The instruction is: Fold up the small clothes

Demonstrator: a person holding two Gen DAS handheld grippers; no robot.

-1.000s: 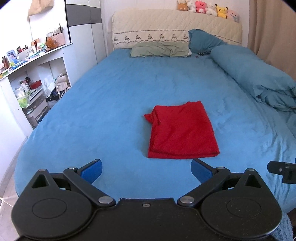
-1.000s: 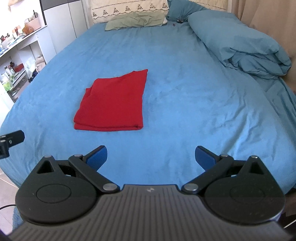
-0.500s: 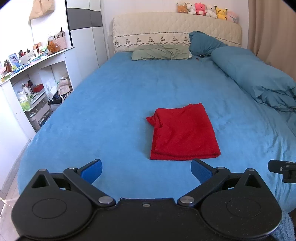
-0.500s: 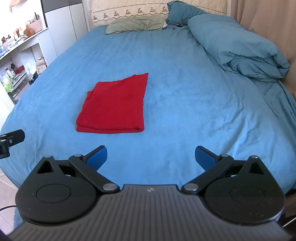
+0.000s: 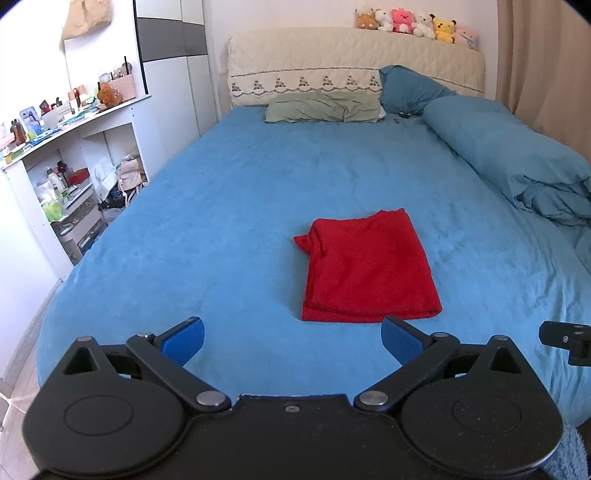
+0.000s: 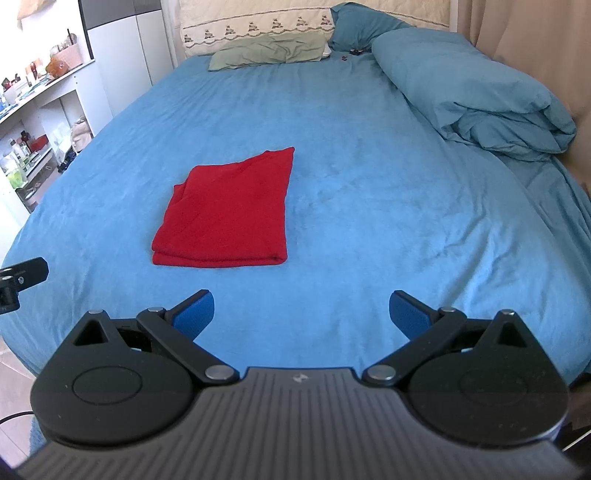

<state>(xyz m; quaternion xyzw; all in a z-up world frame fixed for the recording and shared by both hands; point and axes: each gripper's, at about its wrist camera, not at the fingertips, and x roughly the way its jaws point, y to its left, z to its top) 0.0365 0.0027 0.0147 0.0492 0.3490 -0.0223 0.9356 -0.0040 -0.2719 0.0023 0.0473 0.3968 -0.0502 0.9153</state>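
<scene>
While you look along the left gripper (image 5: 291,338), its blue pads (image 5: 184,338) stand wide apart and hold nothing, poised above the near edge of the bed (image 5: 229,206). Your folded red garment (image 5: 365,271) lies flat on the blue sheet just beyond the pads, slightly right of centre, with one bunched corner poking out at its far left. Past it, a green pillow (image 5: 323,107) and a blue pillow (image 5: 410,86) rest against the cream headboard (image 5: 332,61), and a row of plush toys (image 5: 415,24) sits on top. A rolled blue duvet (image 5: 509,158) runs along the right side beside a beige curtain (image 5: 543,55). White shelves (image 5: 70,147) crowded with bottles and small items line the left wall.

From the right wrist view, the right gripper (image 6: 301,314) is likewise spread wide and empty over the foot of the bed. You see the red garment (image 6: 229,214) to the left of centre, apart from the pads, its layered folded edge facing you. The duvet (image 6: 476,96) heaps up at the right, the pillows lie at the far end, and the shelves (image 6: 40,122) stand at the left.
</scene>
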